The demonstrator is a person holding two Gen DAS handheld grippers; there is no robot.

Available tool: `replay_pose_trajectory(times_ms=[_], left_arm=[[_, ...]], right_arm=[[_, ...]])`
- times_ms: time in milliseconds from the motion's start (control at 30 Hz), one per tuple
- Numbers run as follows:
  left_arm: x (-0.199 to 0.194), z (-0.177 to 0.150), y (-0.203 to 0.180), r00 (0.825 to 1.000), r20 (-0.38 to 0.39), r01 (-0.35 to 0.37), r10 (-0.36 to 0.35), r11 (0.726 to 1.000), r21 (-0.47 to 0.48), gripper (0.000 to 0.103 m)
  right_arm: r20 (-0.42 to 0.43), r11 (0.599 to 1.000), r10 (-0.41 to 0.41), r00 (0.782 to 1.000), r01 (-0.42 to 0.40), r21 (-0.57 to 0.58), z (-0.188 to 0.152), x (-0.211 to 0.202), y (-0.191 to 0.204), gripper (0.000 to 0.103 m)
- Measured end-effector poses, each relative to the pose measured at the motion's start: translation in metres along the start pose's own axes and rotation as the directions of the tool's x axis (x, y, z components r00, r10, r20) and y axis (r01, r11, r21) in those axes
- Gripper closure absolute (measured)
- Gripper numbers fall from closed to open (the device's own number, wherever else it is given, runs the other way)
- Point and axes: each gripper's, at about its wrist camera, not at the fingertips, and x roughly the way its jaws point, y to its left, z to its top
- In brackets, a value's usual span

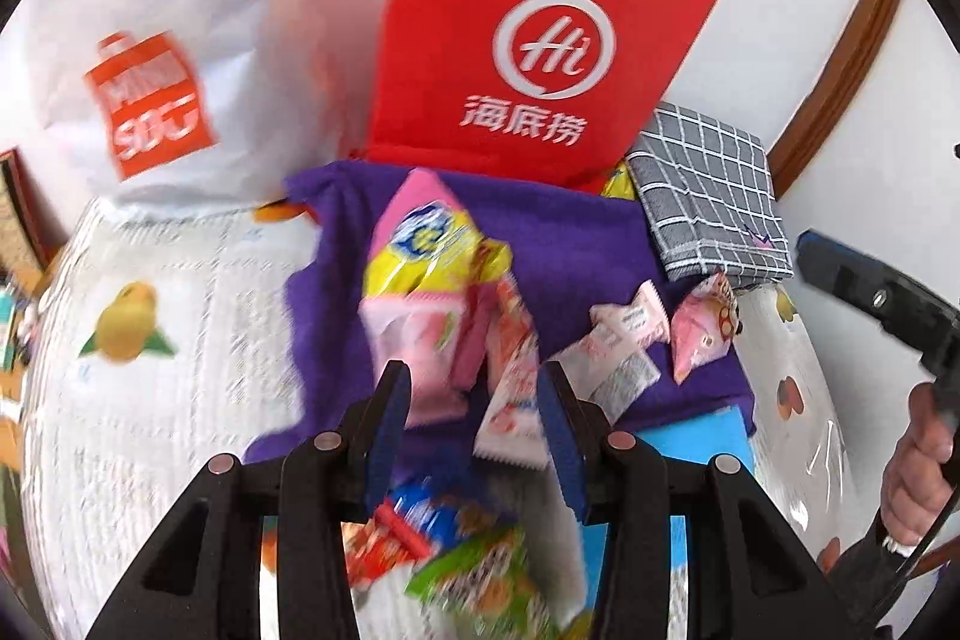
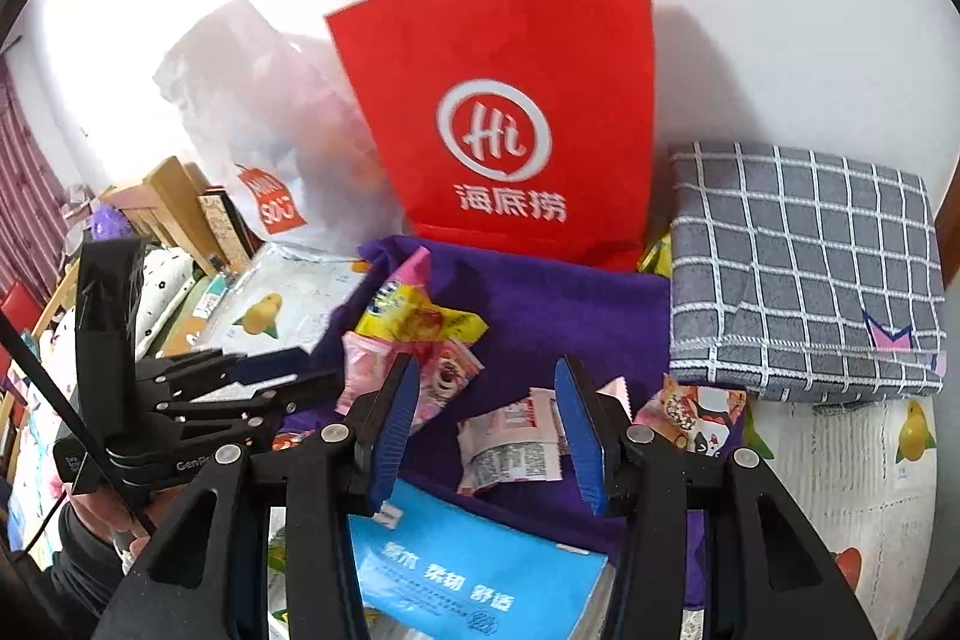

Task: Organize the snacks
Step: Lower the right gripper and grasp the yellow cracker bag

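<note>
Left wrist view shows my left gripper with its blue pads spread and nothing pinched; a pile of snack packets lies on the purple cloth just ahead of the tips, the yellow-and-pink packet on top. More packets sit beneath the gripper, blurred, so I cannot read what they are. My right gripper is likewise spread and empty, hanging above a small white sachet on the same cloth, with a cartoon-printed packet just to its right. Behind the cloth stands the red paper bag, upright and leaning a little, beside the white plastic bag and the folded grey checked cloth. A blue tissue pack lies near my right fingers.

I judge the step in hand to be choosing the next packet. To do it well, I should take one piece at a time: come down over the sachet with the pads either side of its short width, close on the crimped edge rather than the puffed middle, and keep my left gripper clear of the loose pile so nothing slides off the cloth.
</note>
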Motion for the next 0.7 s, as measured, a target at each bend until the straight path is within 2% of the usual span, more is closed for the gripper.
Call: replay_pose_trajectory(times_ms=[267,433,700], left_arm=[[-0.040,-0.034,0.027,1.000,-0.015,-0.024,0.023,0.999,-0.043,0.059],[-0.061,-0.052,0.030,1.000,0.009,-0.007,0.008,0.999,-0.043,0.056],[-0.078,-0.086,0.036,0.999,0.024,0.038,-0.036,0.997,-0.065,0.056]], right_arm=[[0.045,0.999,0.034,0.998,-0.033,-0.028,-0.020,-0.028,0.037,0.056],[-0.004,0.999,0.045,0.999,-0.045,-0.023,-0.060,-0.033,0.055,0.056],[-0.098,0.994,0.099,0.990,-0.094,0.058,-0.130,-0.029,0.066,0.054]])
